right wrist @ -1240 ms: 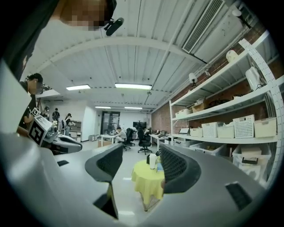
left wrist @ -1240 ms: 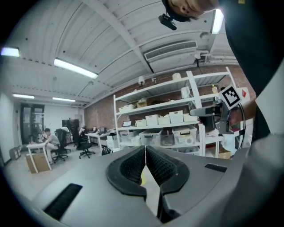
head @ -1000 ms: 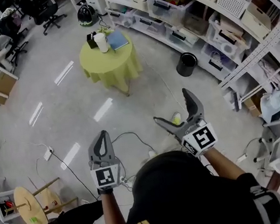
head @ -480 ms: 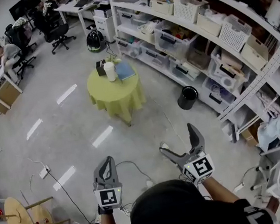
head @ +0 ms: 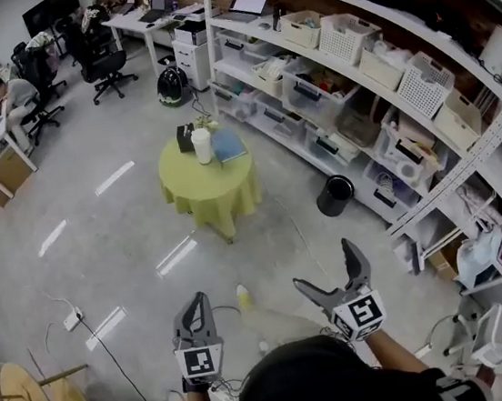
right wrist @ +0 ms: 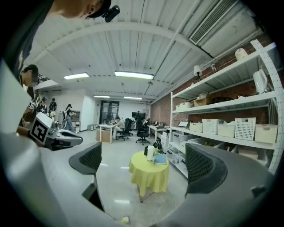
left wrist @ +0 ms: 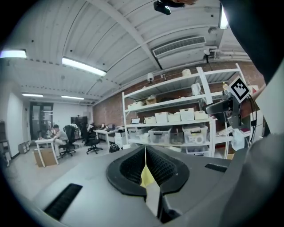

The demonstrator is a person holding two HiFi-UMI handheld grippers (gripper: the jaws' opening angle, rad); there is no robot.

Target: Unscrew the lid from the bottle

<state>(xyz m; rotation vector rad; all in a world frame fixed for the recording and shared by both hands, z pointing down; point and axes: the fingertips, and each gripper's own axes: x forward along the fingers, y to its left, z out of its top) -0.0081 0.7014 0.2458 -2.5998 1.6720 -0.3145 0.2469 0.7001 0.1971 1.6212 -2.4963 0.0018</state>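
A white bottle (head: 202,145) stands upright on a round table under a yellow-green cloth (head: 196,189), far ahead across the floor. The right gripper view shows the same bottle (right wrist: 150,153) and table (right wrist: 148,175) between the jaws, well out of reach. My left gripper (head: 196,301) is shut with nothing in it; its pads (left wrist: 153,168) meet in the left gripper view. My right gripper (head: 325,266) is open and empty, its pads (right wrist: 91,158) set wide apart. Both grippers are held close to the person's body.
A blue book (head: 228,147) and a black box (head: 186,137) share the table. Long shelves of bins (head: 352,62) run along the right. A black waste bin (head: 335,195) stands on the floor beside them. Office chairs (head: 105,67), desks and a wooden spool (head: 34,398) are at the left.
The head view has lifted, so more of the room shows and the table sits lower in frame. Both grippers have dropped toward the bottom edge. Their jaws are unchanged.
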